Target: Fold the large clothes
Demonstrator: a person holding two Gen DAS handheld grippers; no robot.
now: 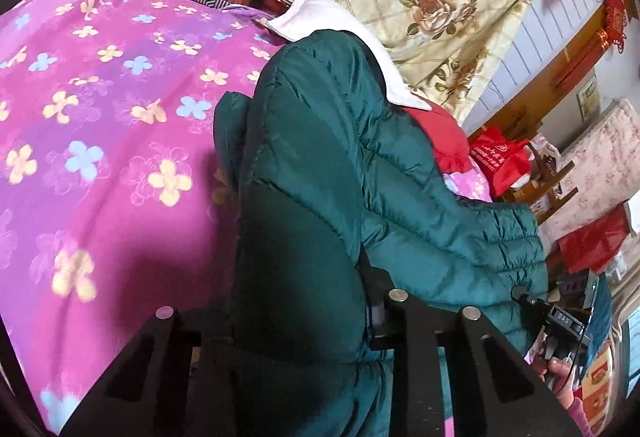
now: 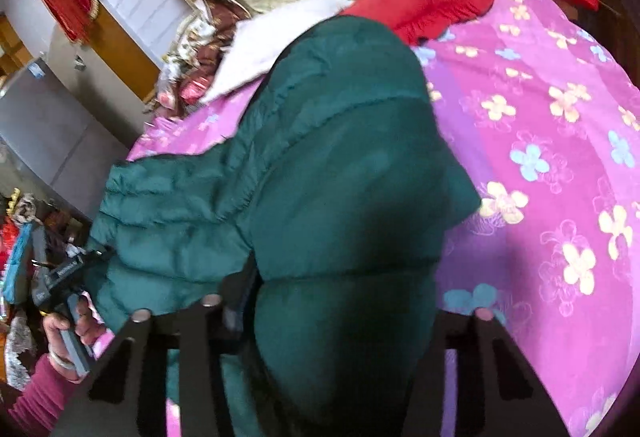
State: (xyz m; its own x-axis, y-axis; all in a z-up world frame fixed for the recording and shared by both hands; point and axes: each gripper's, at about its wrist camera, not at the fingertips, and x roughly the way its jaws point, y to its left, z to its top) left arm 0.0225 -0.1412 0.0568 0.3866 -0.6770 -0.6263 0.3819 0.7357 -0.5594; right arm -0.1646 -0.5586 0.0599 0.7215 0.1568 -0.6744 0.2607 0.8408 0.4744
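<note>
A dark green quilted jacket (image 1: 320,141) was seen lying on a bed covered by a pink flowered quilt (image 1: 100,97), its long axis running from the near edge of the bed away towards the far pillows. A sleeve was stretched out sideways from the body of the jacket, reaching towards the space between the two hands.

The left gripper (image 1: 304,317) was held at the near hem, its fingers drawn in narrow with a thick fold of green fabric pinched between them. The right gripper (image 2: 340,309) was likewise closed on a bulkier bunch of the same hem, its fingers set wider apart around the padding. In each view, the other gripper could be made out beside the sleeve cuff.

Both hands were about equally near the hem, so neither was judged closer. The jacket extended straight ahead of the fingers, which suggested the near edge was ready to be carried away over the body towards the collar.

A white cloth (image 1: 340,37) and a red garment (image 2: 424,5) were lying at the far end.
</note>
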